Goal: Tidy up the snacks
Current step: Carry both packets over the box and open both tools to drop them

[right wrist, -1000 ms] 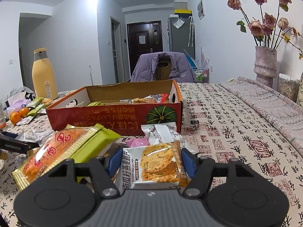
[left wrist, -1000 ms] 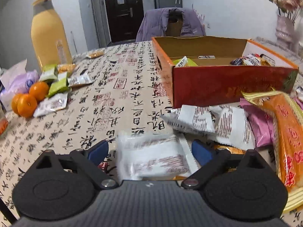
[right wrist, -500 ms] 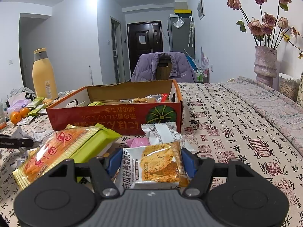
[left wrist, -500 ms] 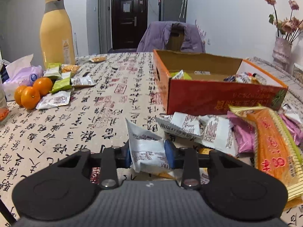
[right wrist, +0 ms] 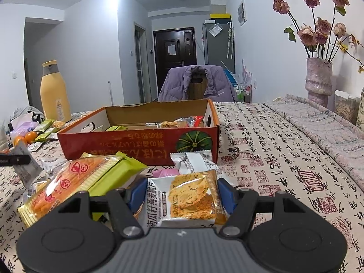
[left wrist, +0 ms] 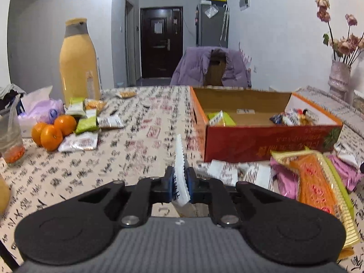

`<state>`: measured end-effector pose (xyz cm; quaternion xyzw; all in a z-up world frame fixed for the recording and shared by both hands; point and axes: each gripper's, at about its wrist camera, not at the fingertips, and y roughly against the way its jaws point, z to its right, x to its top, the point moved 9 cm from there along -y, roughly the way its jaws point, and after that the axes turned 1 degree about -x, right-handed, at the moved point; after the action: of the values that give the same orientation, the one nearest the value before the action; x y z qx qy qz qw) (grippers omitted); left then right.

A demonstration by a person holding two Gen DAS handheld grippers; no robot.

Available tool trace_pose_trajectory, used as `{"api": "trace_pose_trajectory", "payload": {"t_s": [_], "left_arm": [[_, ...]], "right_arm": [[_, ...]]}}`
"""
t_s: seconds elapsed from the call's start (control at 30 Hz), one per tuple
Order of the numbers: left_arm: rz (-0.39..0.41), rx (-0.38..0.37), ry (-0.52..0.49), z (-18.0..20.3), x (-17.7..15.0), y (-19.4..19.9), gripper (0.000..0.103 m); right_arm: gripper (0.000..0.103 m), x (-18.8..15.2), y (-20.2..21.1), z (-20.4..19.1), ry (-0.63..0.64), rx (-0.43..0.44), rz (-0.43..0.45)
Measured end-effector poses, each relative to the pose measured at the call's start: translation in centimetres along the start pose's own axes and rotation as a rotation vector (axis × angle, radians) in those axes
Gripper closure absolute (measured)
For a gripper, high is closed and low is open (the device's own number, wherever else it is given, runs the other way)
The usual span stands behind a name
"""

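My left gripper [left wrist: 180,182] is shut on a white snack packet [left wrist: 179,159], which stands edge-on between the blue pads, lifted off the tablecloth. An open orange-red cardboard box [left wrist: 261,141] with several snacks inside lies ahead to the right. In the right wrist view my right gripper [right wrist: 182,195] is shut on a cracker packet [right wrist: 188,195], its blue pads against both sides, in front of the box [right wrist: 136,143]. The left gripper's finger and its grey-white packet [right wrist: 27,166] show at that view's far left.
A long orange-and-green pack [right wrist: 75,182], pink packets [left wrist: 286,182] and white packets [left wrist: 238,173] lie before the box. Oranges [left wrist: 52,132], small packets, a glass [left wrist: 10,141] and a tall yellow bottle [left wrist: 78,68] stand at the left. A flower vase [right wrist: 318,77] is at the far right.
The left gripper's jaws closed on the white packet and lifted it, and the packet now stands edge-on. The right gripper and its cracker packet have not moved.
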<state>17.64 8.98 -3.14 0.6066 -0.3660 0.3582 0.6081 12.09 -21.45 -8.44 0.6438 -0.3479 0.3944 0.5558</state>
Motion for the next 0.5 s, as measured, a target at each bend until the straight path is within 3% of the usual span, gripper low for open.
{"api": "trace_pose_trajectory", "payload": {"t_s": [0.5], "left_arm": [[0.138,-0.028,0.002,0.9,5.5,2.0,0.091]], "right_arm": [[0.037,3.0,0.2,-0.7,0.02,0.015,0.065]]}}
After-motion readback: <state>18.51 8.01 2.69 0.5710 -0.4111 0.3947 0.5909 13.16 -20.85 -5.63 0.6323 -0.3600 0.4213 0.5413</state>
